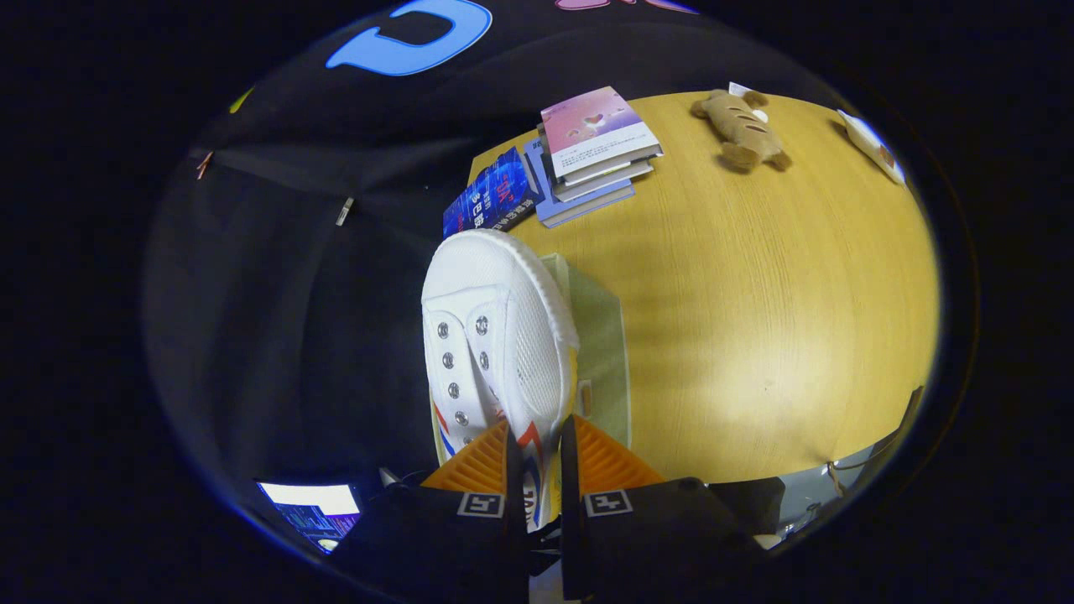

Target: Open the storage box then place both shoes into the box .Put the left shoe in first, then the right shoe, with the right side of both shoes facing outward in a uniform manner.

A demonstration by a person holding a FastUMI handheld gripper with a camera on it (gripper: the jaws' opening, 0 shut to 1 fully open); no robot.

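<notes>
A: We have the gripper [534,457] closed narrow on the white shoe [495,335], both fingers pinching its side wall near the heel, toe pointing away from us, held in the air.

B: And the storage box [606,344]? We take the pale green thing under the shoe and just ahead of the right finger to be it, though we cannot tell whether it is open.

A: That is our first worry. If the lid is not clear, the toe will catch on it as we lower.

B: The second is the grip. We hold only a thin strip of canvas at the back, so the long toe end may sag or twist, and the shoe could slide out or land with the wrong side facing outward.

A: We also cannot tell from here which shoe this is; a mix-up would break the left-first order.

B: Around us: a stack of books [597,147] beyond the toe, a blue packet [493,197] beside it, a plush toy [742,127] farther off to the right on the wooden table [755,335].

A: The books sit near the box's far end; a forward overshoot could nudge them. The toy is well apart.
</notes>
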